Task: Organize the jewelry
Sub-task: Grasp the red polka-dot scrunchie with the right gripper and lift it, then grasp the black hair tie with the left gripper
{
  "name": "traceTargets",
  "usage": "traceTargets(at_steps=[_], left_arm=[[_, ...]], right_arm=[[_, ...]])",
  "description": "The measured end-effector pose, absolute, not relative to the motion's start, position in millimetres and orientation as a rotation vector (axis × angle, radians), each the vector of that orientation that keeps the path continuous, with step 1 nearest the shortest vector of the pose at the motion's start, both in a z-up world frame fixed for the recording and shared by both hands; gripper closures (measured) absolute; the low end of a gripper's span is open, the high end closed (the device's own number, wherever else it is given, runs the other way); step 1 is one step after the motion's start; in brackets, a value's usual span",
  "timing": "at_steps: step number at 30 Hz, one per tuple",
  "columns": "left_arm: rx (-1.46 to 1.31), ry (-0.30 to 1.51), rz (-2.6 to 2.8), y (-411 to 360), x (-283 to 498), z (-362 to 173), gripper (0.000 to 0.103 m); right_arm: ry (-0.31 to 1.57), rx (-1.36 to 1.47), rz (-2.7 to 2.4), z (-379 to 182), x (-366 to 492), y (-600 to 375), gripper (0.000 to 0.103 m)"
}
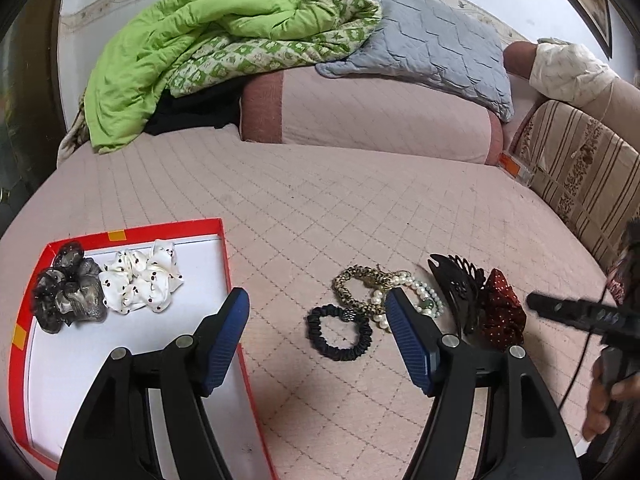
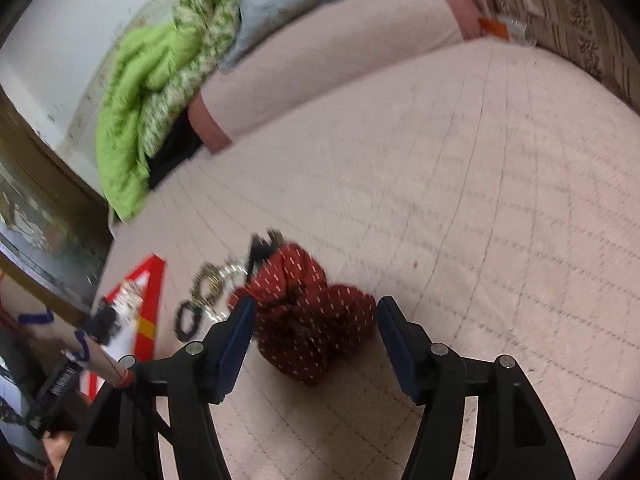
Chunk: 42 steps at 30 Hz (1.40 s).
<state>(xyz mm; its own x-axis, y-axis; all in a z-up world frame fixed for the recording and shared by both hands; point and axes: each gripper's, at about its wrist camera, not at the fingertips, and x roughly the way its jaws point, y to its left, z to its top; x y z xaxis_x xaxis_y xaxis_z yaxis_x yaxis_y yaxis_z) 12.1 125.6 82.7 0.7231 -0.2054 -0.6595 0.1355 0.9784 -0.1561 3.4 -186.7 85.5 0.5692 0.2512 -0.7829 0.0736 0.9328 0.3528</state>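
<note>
A red box (image 1: 160, 232) with a white floor lies on the pink bed at the left and holds a grey-black scrunchie (image 1: 68, 288) and a white dotted scrunchie (image 1: 140, 280). My left gripper (image 1: 317, 294) hangs open over the bedspread, with a black scrunchie (image 1: 340, 332) lying loose between its fingers. A leopard scrunchie (image 1: 356, 284), pearl bracelets (image 1: 424, 292), a black claw clip (image 1: 460, 284) and a red dotted scrunchie (image 1: 500, 308) lie to its right. In the blurred right wrist view, my right gripper (image 2: 316, 304) stands open around the red dotted scrunchie (image 2: 312, 320), which rests on the bed.
A green quilt (image 1: 172, 52), a grey pillow (image 1: 432, 44) and a pink bolster (image 1: 368, 116) lie at the back of the bed. A striped cushion (image 1: 580, 164) lines the right side. A hand (image 1: 604, 400) holds the other gripper at the right edge. The quilted bedspread (image 1: 320, 208) spreads beyond the jewelry.
</note>
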Motion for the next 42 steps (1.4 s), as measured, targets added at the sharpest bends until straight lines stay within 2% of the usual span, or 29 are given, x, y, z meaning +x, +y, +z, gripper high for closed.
traceTargets(at_steps=[5, 6, 8, 12, 19, 22, 23, 24, 34, 35, 37, 42], left_arm=[[-0.159, 0.765, -0.164, 150.9, 24.0, 81.9, 0.033], [-0.177, 0.77, -0.162, 155.0, 26.1, 81.9, 0.033], [-0.227, 0.785, -0.161, 163.7, 31.7, 80.6, 0.033], [-0.259, 0.825, -0.194, 159.7, 38.1, 75.0, 0.033], [-0.134, 0.918, -0.36, 107.9, 37.0, 59.5, 0.035], [-0.051, 0.965, -0.41, 88.8, 36.4, 48.0, 0.052], [-0.028, 0.983, -0.417, 84.2, 36.4, 42.9, 0.063], [-0.012, 0.995, -0.419, 81.4, 36.4, 38.7, 0.069], [0.145, 1.011, -0.359, 51.7, 45.2, 10.1, 0.073], [0.16, 1.0, -0.346, 49.3, 45.0, 9.0, 0.076], [0.162, 0.99, -0.331, 48.6, 44.1, 9.4, 0.094], [0.088, 0.908, -0.322, 63.6, 37.8, 26.7, 0.096]], right_arm=[[1.066, 0.346, 0.09, 57.8, 19.2, -174.3, 0.037], [1.079, 0.338, 0.09, 53.9, 21.4, -172.0, 0.042], [1.102, 0.286, 0.073, 47.2, 23.1, -166.0, 0.094], [1.044, 0.281, 0.082, 59.1, 18.2, -171.6, 0.096], [0.769, 0.342, 0.022, 111.7, -6.7, -202.9, 0.096], [0.76, 0.381, 0.031, 113.5, -8.4, -209.8, 0.095], [0.765, 0.39, 0.038, 113.0, -8.3, -210.4, 0.095], [0.765, 0.397, 0.041, 113.2, -9.1, -210.7, 0.095], [0.775, 0.389, 0.114, 113.0, -5.0, -193.8, 0.095], [0.776, 0.385, 0.121, 112.9, -4.9, -191.8, 0.095], [0.778, 0.375, 0.139, 112.8, -4.2, -187.5, 0.095], [0.751, 0.33, 0.17, 118.1, -3.2, -170.9, 0.095]])
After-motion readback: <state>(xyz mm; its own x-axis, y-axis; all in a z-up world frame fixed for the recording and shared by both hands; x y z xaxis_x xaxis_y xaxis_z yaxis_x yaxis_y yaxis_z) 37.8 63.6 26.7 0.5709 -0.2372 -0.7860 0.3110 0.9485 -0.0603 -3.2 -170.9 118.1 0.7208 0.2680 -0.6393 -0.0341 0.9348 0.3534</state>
